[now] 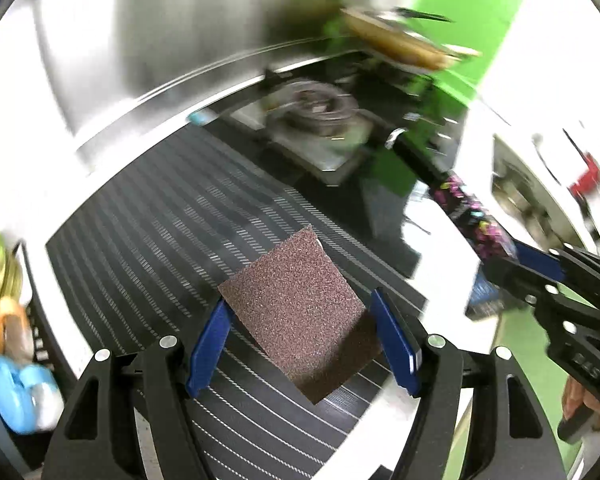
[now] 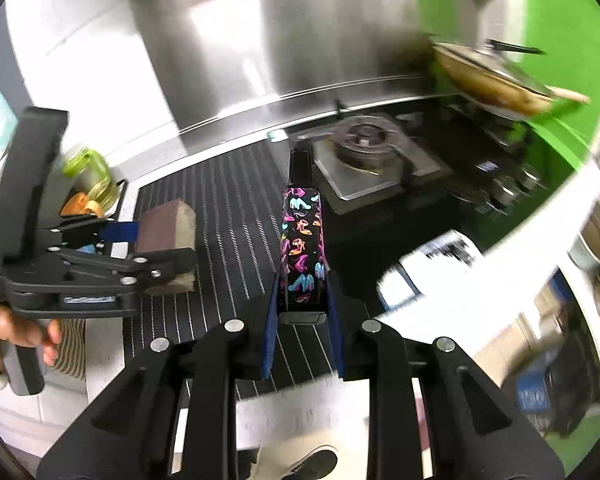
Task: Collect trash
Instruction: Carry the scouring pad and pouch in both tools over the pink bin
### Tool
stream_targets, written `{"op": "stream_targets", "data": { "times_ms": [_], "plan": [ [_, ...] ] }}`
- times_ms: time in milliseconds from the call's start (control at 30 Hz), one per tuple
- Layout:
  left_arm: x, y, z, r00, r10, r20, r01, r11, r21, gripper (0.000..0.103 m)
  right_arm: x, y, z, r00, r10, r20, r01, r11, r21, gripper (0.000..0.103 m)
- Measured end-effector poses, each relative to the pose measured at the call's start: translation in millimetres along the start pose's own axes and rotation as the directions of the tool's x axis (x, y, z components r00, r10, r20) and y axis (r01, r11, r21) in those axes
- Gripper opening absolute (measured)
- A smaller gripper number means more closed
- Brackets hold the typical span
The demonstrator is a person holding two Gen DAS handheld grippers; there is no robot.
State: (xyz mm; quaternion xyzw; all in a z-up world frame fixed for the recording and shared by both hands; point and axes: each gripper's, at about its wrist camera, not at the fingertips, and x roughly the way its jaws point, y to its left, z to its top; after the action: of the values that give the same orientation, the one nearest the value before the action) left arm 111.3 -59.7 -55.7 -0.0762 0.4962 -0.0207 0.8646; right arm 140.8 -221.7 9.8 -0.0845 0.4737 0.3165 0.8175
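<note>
A brown sanding sponge block (image 1: 296,312) hangs tilted above the black striped mat (image 1: 140,240), with my left gripper (image 1: 298,300) shut on it, one blue pad on each side. In the right wrist view the same block (image 2: 164,224) shows a tan side, held by the left gripper (image 2: 120,236) above the mat (image 2: 228,200). My right gripper (image 2: 302,284) is shut on a slim black bottle (image 2: 302,240) printed with colourful shoes, cap pointing away. From the left wrist view, the right gripper (image 1: 540,272) and its bottle (image 1: 472,216) are at the right.
A stove burner (image 2: 364,140) sits beyond the mat, with a lidded pan (image 2: 496,80) at the far right. Jars (image 2: 88,172) stand at the mat's left. A printed white box (image 2: 428,264) lies to the right. A hand (image 2: 4,332) holds the left gripper's handle. Steel backsplash behind.
</note>
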Motion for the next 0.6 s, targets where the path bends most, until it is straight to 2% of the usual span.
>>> {"op": "stream_targets", "data": {
  "times_ms": [100, 200, 300, 467, 600],
  "plan": [
    [-11.9, -26.9, -7.4, 0.998, -0.067, 0.007, 0.065, 0.992, 0.111, 0.068, -29.4, -8.2, -25.9, 0.997, -0.078, 0.013, 0.077, 0.994, 0.079, 0.022],
    [-19.8, -60.6, -20.7, 0.991, -0.133, -0.003, 0.131, 0.968, 0.215, 0.068, -60.5, -22.5, -60.0, 0.987, -0.161, 0.007, 0.158, 0.974, 0.160, 0.022],
    [-23.0, -98.6, -37.7, 0.978, -0.208, -0.028, 0.207, 0.932, 0.299, 0.068, -91.0, -40.1, -98.0, 0.972, -0.232, -0.019, 0.230, 0.944, 0.236, 0.022],
    [-15.4, -152.7, -62.0, 0.956, -0.286, -0.067, 0.290, 0.881, 0.375, 0.068, -133.0, -71.9, -160.8, 0.943, -0.324, -0.070, 0.329, 0.884, 0.333, 0.022],
    [4.5, -193.5, -83.7, 0.949, -0.299, -0.101, 0.314, 0.857, 0.409, 0.068, -146.9, -105.7, -209.2, 0.926, -0.358, -0.122, 0.377, 0.845, 0.379, 0.022]
  ]
}}
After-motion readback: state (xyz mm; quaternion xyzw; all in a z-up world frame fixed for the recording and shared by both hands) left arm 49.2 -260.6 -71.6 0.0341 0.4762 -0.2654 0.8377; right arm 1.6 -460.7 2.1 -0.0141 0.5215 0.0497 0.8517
